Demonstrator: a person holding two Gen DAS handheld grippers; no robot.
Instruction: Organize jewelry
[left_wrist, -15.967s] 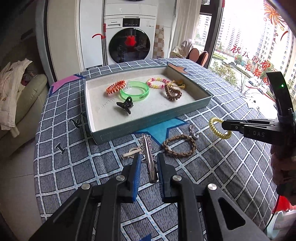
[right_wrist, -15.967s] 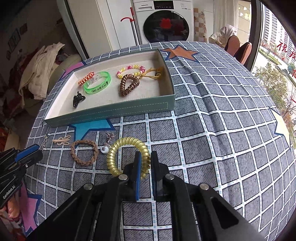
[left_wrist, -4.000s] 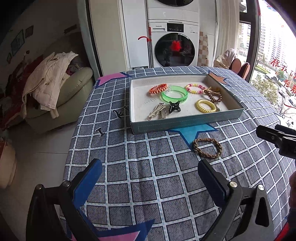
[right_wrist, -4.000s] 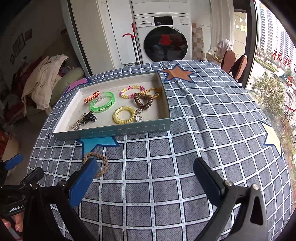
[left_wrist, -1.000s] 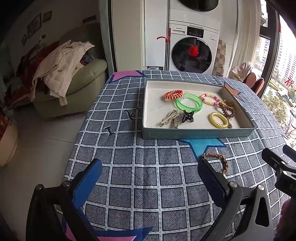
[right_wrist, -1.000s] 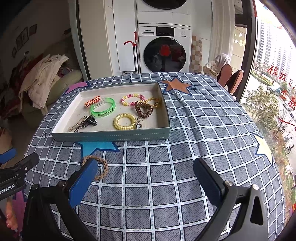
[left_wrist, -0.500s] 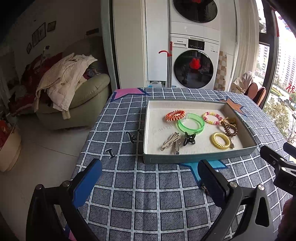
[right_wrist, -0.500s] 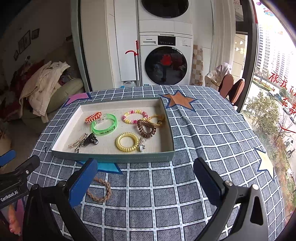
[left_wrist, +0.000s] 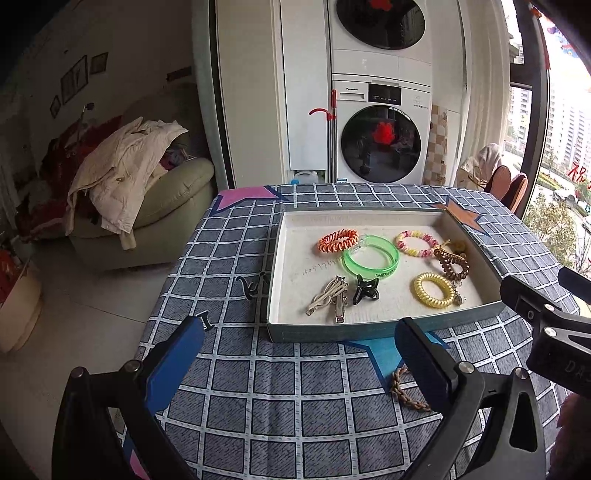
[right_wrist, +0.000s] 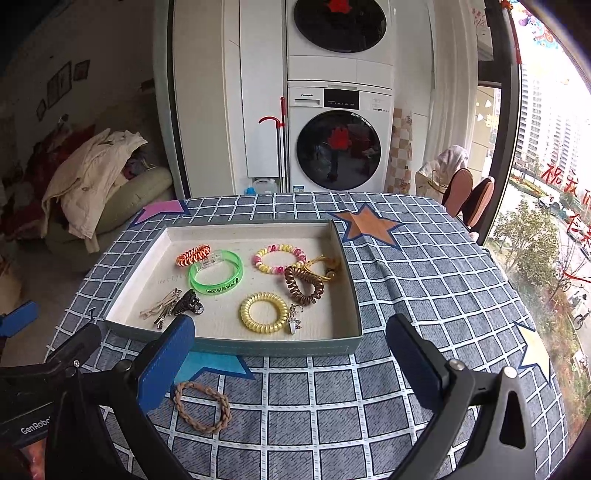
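A shallow teal tray (left_wrist: 384, 330) (right_wrist: 258, 347) on the checked tablecloth holds several pieces: a yellow coil hair tie (right_wrist: 264, 312), a green wristband (right_wrist: 216, 277), an orange coil tie (right_wrist: 192, 254), a pink-yellow bead bracelet (right_wrist: 279, 257), a brown coil tie (right_wrist: 303, 284), metal hair clips (left_wrist: 328, 295) and a black claw clip (left_wrist: 365, 290). A brown braided bracelet (right_wrist: 201, 406) (left_wrist: 404, 391) lies on the cloth in front of the tray. My left gripper (left_wrist: 299, 362) and right gripper (right_wrist: 291, 354) both stand wide open and empty, held back from the tray.
Stacked washing machines (right_wrist: 338, 144) stand behind the table. A sofa (left_wrist: 162, 199) piled with clothes is at the left, chairs (right_wrist: 476, 199) and a window at the right. The tablecloth (right_wrist: 424, 295) has bare room right of the tray.
Both grippers have drawn back and tilted up, so the tray sits lower in view and more of the room shows. Nothing on the table has moved.
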